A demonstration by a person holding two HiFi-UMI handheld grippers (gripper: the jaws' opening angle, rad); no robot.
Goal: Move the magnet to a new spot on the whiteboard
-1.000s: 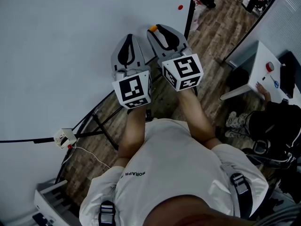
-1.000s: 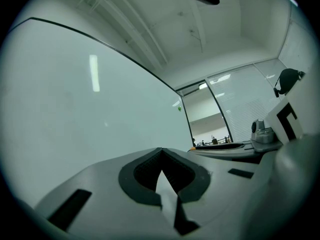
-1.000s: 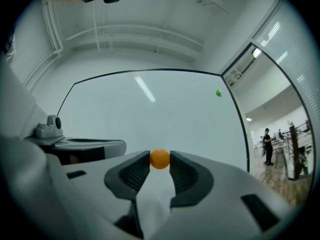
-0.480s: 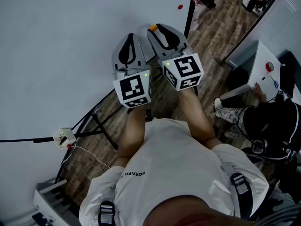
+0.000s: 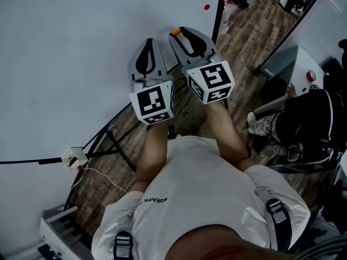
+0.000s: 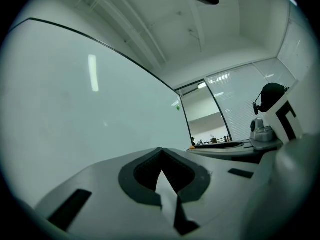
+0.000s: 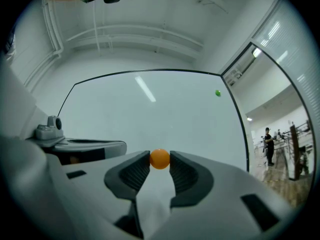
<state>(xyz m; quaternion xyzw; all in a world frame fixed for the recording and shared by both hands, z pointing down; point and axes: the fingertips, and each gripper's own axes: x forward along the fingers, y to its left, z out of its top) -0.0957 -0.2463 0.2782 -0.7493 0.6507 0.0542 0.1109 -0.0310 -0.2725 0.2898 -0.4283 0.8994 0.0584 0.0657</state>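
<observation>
A small orange magnet (image 7: 159,159) sits between the fingertips of my right gripper (image 7: 159,162), which is shut on it. In the head view the orange magnet (image 5: 175,32) shows at the tip of the right gripper (image 5: 178,34), close against the whiteboard (image 5: 81,47); whether it touches the board I cannot tell. My left gripper (image 5: 147,41) is held beside the right one, also pointing at the board. In the left gripper view the left gripper (image 6: 161,151) has its tips together with nothing between them.
A second small magnet (image 5: 207,7) sticks near the board's right edge (image 5: 218,10). The board's stand legs (image 5: 116,140) and a white adapter (image 5: 74,158) on a cable are lower left. A seated person (image 5: 309,129) is at a white desk (image 5: 287,69) on the right.
Both grippers and the orange magnet have stayed where they were. Only the seated person at the right has shifted.
</observation>
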